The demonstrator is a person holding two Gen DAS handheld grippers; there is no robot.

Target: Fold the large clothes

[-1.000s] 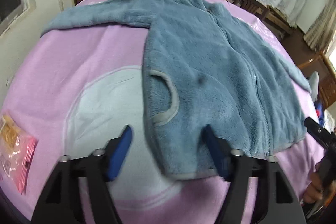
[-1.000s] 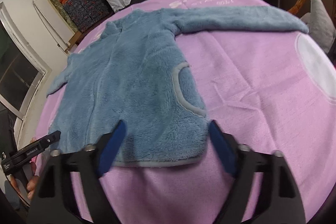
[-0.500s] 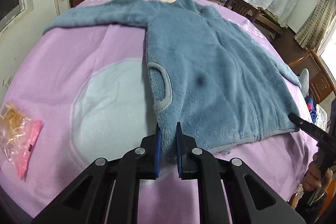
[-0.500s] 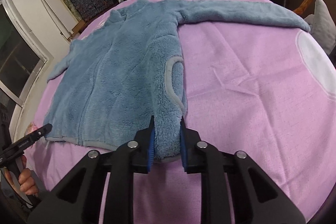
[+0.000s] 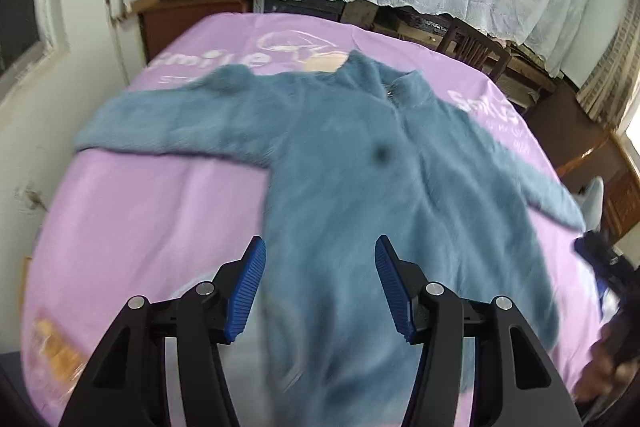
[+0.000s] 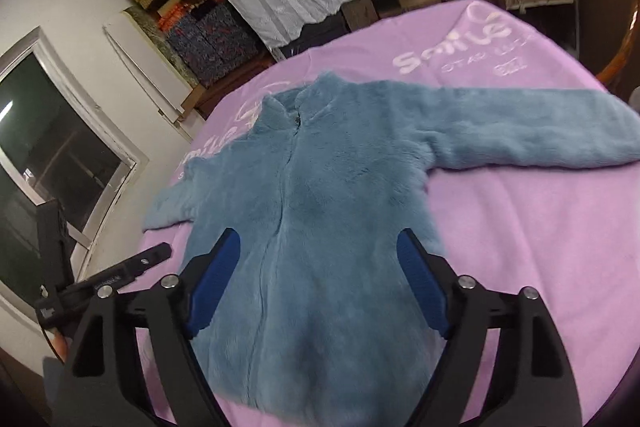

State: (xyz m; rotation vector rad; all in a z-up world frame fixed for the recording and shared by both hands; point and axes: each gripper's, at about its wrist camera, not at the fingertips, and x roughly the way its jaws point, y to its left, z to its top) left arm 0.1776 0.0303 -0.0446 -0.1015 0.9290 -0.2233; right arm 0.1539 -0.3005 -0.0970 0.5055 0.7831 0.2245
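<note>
A blue fleece jacket (image 6: pixel 320 211) is spread flat on the pink blanket (image 6: pixel 540 247). Above its lower half, the left claw (image 5: pixel 320 267) and right claw (image 6: pixel 320 259) are held spread wide, gripping nothing.

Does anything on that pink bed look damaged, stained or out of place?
One thing: the blue fleece jacket shows a small dark spot on its chest, seen only in the left view; whether stain or lens smudge is unclear. Otherwise it lies flat, sleeves spread, on the pink blanket.

Blue fleece jacket (image 6: pixel 320 211) lies flat, front up; sleeves spread sideways.
</note>
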